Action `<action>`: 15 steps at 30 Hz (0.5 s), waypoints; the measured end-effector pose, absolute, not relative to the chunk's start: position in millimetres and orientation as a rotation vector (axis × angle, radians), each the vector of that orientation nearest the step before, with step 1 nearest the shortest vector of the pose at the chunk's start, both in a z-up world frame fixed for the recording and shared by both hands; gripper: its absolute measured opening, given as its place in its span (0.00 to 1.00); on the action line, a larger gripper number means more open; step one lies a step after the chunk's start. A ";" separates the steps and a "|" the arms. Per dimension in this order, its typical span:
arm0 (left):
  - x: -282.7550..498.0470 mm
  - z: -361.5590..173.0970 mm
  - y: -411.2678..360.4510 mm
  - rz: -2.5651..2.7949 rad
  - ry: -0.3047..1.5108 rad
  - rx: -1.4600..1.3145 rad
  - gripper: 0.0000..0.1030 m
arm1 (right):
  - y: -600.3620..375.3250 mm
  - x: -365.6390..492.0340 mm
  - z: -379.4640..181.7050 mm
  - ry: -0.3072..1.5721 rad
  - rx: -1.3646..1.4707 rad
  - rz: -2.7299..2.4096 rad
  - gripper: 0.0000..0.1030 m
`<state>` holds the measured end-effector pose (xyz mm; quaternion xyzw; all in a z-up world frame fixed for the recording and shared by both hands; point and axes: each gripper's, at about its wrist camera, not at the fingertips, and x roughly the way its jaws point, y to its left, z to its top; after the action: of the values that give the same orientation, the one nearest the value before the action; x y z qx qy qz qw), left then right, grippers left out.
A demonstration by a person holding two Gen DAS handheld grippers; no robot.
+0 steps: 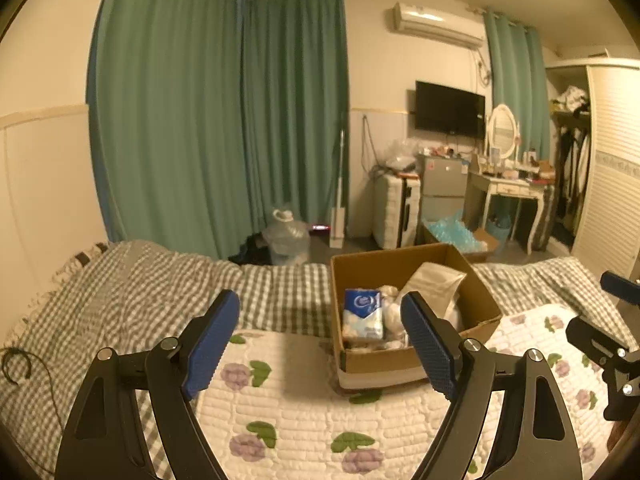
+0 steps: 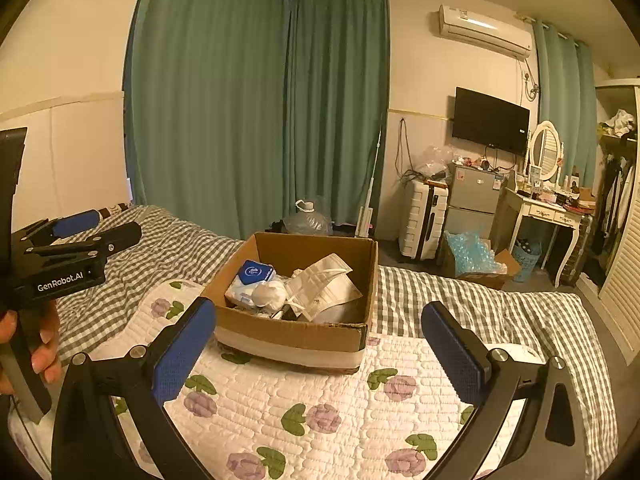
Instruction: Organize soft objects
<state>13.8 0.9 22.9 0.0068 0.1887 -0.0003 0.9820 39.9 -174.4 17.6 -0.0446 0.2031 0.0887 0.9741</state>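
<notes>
An open cardboard box (image 1: 478,300) (image 2: 288,330) stands on the bed on a floral quilt (image 1: 304,412) (image 2: 320,408). Inside lie a blue-and-white tissue pack (image 1: 362,314) (image 2: 250,278), a white round soft item (image 2: 270,294) and a pale folded bag (image 1: 434,282) (image 2: 326,282). My left gripper (image 1: 320,336) is open and empty, held above the quilt just left of the box; it also shows at the left of the right wrist view (image 2: 94,226). My right gripper (image 2: 318,344) is open and empty, in front of the box.
A grey checked blanket (image 1: 140,288) (image 2: 480,300) covers the bed. Green curtains (image 1: 224,120), a water jug (image 1: 286,236), a suitcase (image 2: 424,220), a small fridge (image 2: 472,200), a dressing table (image 2: 548,212) and a wardrobe (image 2: 624,220) line the far side.
</notes>
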 end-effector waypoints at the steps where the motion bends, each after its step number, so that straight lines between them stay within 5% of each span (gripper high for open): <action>1: 13.8 22.4 0.9 0.001 0.383 0.013 0.81 | -174.1 39.4 17.6 0.410 -0.090 0.179 1.00; 15: 10.1 25.5 1.0 -0.012 0.384 0.009 0.81 | -168.6 28.4 20.9 0.382 -0.113 0.178 1.00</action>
<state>10.1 1.0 25.5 0.0043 0.1909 -0.0057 0.9816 28.4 -168.6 20.9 -0.0560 0.1897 0.0884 0.9763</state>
